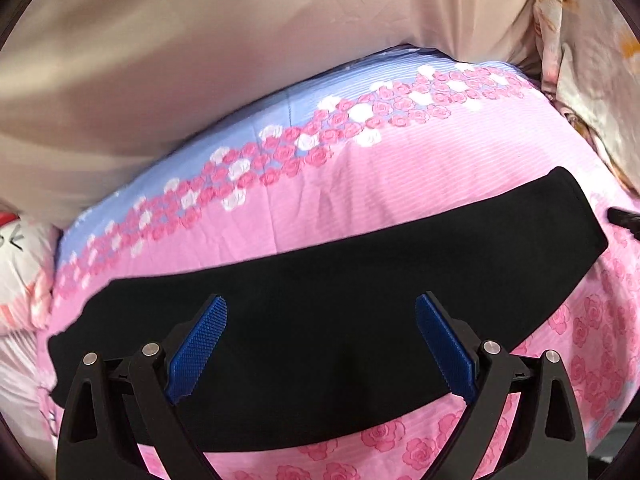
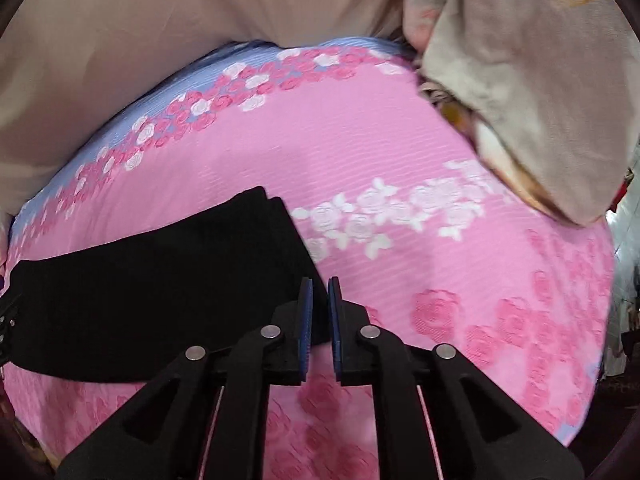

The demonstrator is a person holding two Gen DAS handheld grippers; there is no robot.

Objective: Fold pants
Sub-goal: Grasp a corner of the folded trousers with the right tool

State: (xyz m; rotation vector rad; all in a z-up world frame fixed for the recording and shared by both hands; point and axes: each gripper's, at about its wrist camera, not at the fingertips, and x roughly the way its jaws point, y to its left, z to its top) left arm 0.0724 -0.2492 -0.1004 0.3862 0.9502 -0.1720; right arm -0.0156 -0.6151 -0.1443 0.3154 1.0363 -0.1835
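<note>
Blue-padded jaws of the left gripper point(image 1: 321, 312) stand wide apart over the black pants point(image 1: 328, 300), holding nothing. The right gripper point(image 2: 320, 292) has its jaws nearly together (a thin gap shows, nothing between) beside the pants' right end. The pants lie flat in a long strip across the pink rose-print bedsheet point(image 1: 400, 168), beige fabric point(image 1: 200, 40) beyond.

Left tool point(image 1: 321, 350) covers the pants' point(image 1: 320, 280) near edge. Right tool point(image 2: 319, 330) hides their near corner; grip undeterminable.
</note>
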